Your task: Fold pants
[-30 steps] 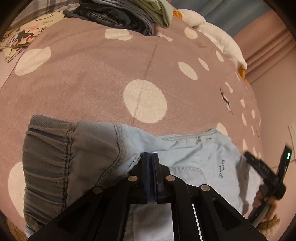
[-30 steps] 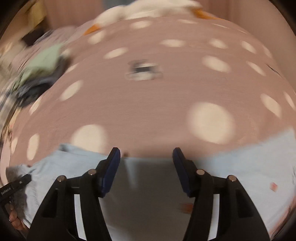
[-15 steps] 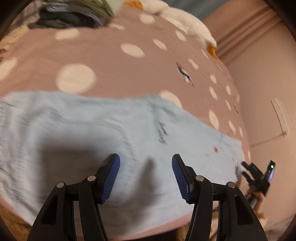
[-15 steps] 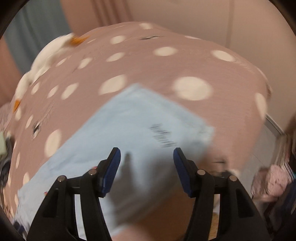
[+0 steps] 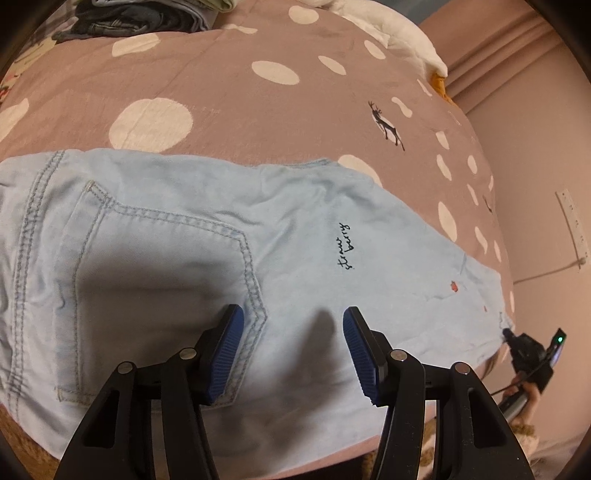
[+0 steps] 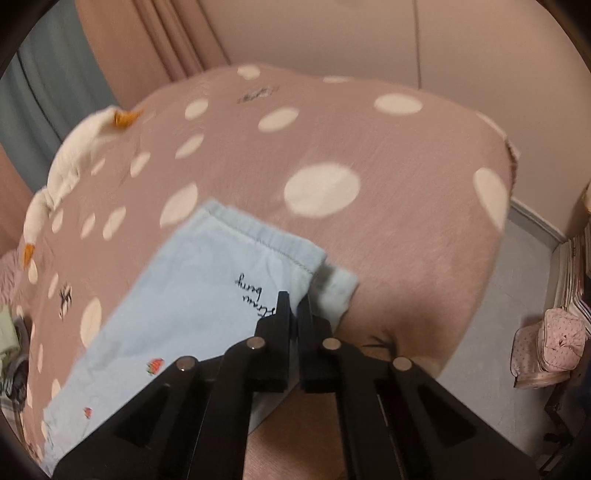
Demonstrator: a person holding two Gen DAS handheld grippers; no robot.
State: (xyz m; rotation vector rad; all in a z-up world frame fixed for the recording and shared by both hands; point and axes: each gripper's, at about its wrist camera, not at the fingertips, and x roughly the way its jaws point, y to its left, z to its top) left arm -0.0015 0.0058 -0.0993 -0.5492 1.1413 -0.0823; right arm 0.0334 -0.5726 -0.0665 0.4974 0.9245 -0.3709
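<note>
Since a second ago: your left gripper [image 5: 293, 334] let go of the waistband end and now hangs further along the pants [image 5: 229, 266], pads spread; your right gripper [image 6: 293, 306] swung across to the leg hems, and its jaws have just been closing.
Left tool: jaws stand apart above the denim with only flat cloth below them; the left pad [image 5: 226, 354] hangs over the lower corner of the back pocket [image 5: 159, 273], and you pinch nothing.
Right tool: jaws are pressed together at the hem corner of the pants [image 6: 207, 295]; their tips sit on the edge of the top leg, beside the black lettering [image 6: 255, 295]. Whether cloth is caught between them cannot be told.
Pants: light blue, laid flat along the near edge of the bed, one leg on the other, the lower hem peeking out past the upper.
Bedspread [image 5: 258, 110]: dusty pink with cream dots, bare beyond the pants.
Far side: a pile of folded clothes [image 5: 144, 14] at the far left corner, a white quilt [image 5: 391, 29] along the far edge.
</note>
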